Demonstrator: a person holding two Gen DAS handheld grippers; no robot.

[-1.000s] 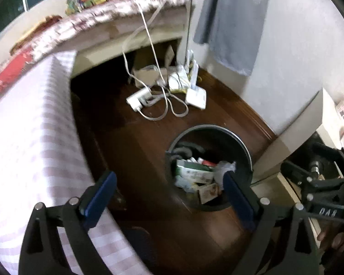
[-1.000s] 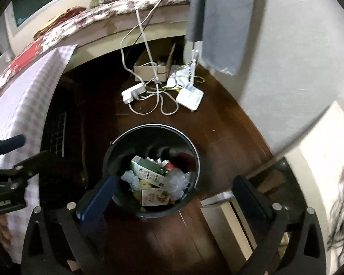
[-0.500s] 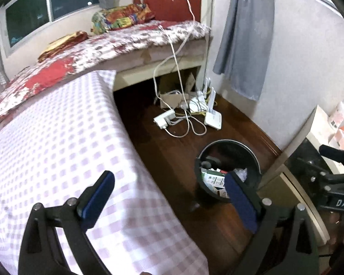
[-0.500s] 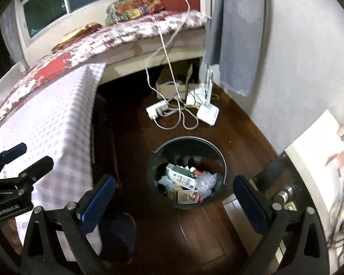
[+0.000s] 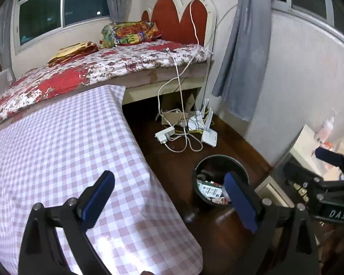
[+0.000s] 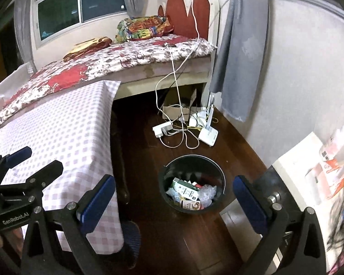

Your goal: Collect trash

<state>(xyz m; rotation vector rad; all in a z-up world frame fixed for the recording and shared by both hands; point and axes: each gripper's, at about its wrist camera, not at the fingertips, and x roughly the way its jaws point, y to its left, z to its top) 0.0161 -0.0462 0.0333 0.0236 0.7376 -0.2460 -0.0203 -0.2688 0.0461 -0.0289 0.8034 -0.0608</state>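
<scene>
With both jaws apart and empty, next trash needs finding.
Scan checked-cloth bench (image 5: 57,149); round black bin (image 6: 192,160), lower centre, holds cartons; left gripper (image 5: 169,197), right gripper (image 6: 174,201).

Blurred shelf items (image 6: 332,167) at right edge

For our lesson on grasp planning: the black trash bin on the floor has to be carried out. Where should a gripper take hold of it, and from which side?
Grip the black trash bin by its thin upper rim, coming straight down from above. It stands upright with its mouth open, so the rim fits between the fingers, while the round body looks too wide. The near rim is probably best: bare, with trash lying lower inside.
</scene>
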